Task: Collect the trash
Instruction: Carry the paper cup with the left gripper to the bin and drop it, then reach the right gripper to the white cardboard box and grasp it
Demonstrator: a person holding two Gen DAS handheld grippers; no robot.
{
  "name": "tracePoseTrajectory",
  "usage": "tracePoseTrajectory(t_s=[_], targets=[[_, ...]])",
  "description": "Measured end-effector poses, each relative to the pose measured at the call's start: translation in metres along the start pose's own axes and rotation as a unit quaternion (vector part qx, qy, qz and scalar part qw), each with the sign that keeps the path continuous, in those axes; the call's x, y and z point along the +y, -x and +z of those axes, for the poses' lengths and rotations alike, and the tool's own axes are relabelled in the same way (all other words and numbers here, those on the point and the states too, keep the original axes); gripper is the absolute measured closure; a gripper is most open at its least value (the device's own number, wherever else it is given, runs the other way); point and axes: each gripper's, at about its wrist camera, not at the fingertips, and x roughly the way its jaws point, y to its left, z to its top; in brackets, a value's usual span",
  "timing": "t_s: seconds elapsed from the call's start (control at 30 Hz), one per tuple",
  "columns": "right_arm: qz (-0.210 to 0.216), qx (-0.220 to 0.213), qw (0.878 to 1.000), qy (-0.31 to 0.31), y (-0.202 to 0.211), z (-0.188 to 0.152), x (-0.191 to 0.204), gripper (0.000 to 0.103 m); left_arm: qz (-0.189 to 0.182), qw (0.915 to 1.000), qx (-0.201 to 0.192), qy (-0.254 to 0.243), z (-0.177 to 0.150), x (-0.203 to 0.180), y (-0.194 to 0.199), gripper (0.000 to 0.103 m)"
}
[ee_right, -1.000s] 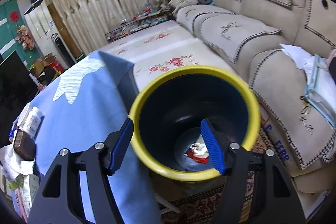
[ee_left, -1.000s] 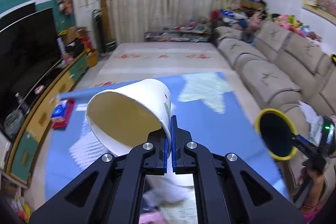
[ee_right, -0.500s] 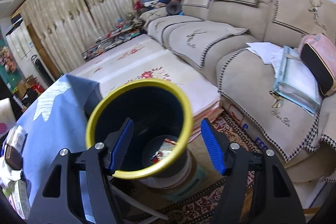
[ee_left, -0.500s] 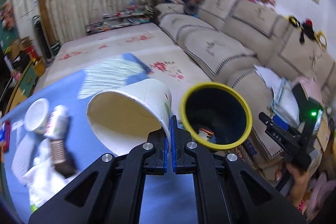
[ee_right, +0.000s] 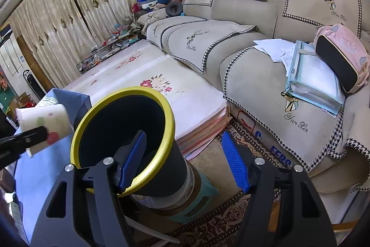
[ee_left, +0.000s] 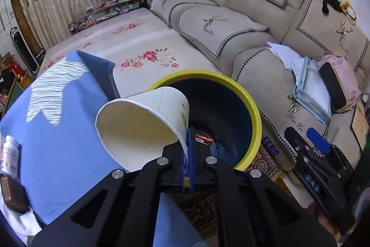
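Cup (ee_left: pixel 143 122) rim pinched by L gripper (ee_left: pixel 187 154), R gripper (ee_right: pixel 182 161) fingers spread, sofa (ee_right: pixel 307 122) embroidered "Yan Xin"

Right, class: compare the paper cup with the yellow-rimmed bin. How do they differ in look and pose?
The paper cup is white, while the bin is dark with a yellow rim. The cup lies tilted on its side, pinched by its rim in the left tool; the bin stands upright on a stool, ungripped. The cup looks empty; the bin holds scraps. Both are round and open-mouthed.

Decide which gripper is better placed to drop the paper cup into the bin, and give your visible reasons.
Left. The left gripper is shut on the paper cup, right beside the bin. The right gripper is open and empty.
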Motion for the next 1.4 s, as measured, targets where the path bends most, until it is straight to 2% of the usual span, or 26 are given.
tracePoseTrajectory(t_s=[0.13,0.17,0.2,0.23,0.27,0.4,0.5,0.57,0.67,0.7,0.77,0.9,1.0,1.1,1.23,1.3,1.4], targets=[[-0.004,-0.001,1.0,0.0,0.0,0.0,-0.004,0.038,-0.003,0.9999,0.015,-0.001,0.005,-0.007,-0.023,0.097],[-0.005,-0.001,1.0,0.0,0.0,0.0,-0.004,0.037,-0.002,0.9999,0.017,0.001,0.006,-0.007,-0.028,0.084],[-0.006,-0.002,1.0,0.001,0.001,0.0,-0.004,0.037,0.002,0.9998,0.018,0.003,0.008,-0.009,-0.032,0.074],[-0.007,-0.002,1.0,0.001,0.001,0.001,-0.003,0.037,0.007,0.9998,0.018,0.004,0.01,-0.008,-0.036,0.056],[-0.006,-0.001,1.0,0.002,0.001,0.001,-0.003,0.036,0.009,0.9998,0.015,0.005,0.01,-0.009,-0.036,0.049],[-0.004,-0.001,1.0,0.007,0.003,0.001,0.001,0.036,0.006,0.9999,0.003,0.01,0.009,-0.003,-0.024,0.048],[-0.001,-0.002,1.0,0.014,0.005,0.0,0.007,0.035,-0.005,0.9994,-0.023,0.025,0.004,0.013,0.013,0.044],[0.001,-0.001,1.0,0.021,0.006,-0.002,0.013,0.035,-0.008,0.9976,-0.057,0.038,-0.003,0.027,0.048,0.027],[0.009,0.003,0.999,0.037,0.006,-0.006,0.026,0.035,0.016,0.9902,-0.128,0.054,-0.024,0.055,0.107,0.011],[0.01,0.004,0.999,0.041,0.007,-0.007,0.031,0.035,0.022,0.9881,-0.14,0.059,-0.029,0.061,0.12,0.009],[0.015,0.008,0.998,0.058,0.008,-0.012,0.044,0.035,0.048,0.9807,-0.174,0.075,-0.047,0.083,0.152,0.006],[0.043,0.013,0.995,0.088,0.019,-0.019,0.073,0.034,0.091,0.9666,-0.208,0.118,-0.082,0.138,0.202,0.005],[0.064,0.008,0.991,0.118,0.033,-0.025,0.1,0.033,0.138,0.9501,-0.23,0.16,-0.115,0.185,0.241,0.005],[0.104,0.016,0.984,0.146,0.046,-0.035,0.13,0.032,0.191,0.9271,-0.248,0.206,-0.156,0.23,0.276,0.005],[0.155,0.035,0.968,0.193,0.062,-0.055,0.179,0.032,0.256,0.8924,-0.265,0.26,-0.212,0.277,0.318,0.005],[0.184,0.048,0.958,0.216,0.07,-0.068,0.205,0.032,0.271,0.883,-0.269,0.273,-0.235,0.293,0.331,0.005],[0.223,0.063,0.941,0.248,0.086,-0.089,0.24,0.032,0.282,0.8772,-0.266,0.283,-0.26,0.305,0.338,0.005]])
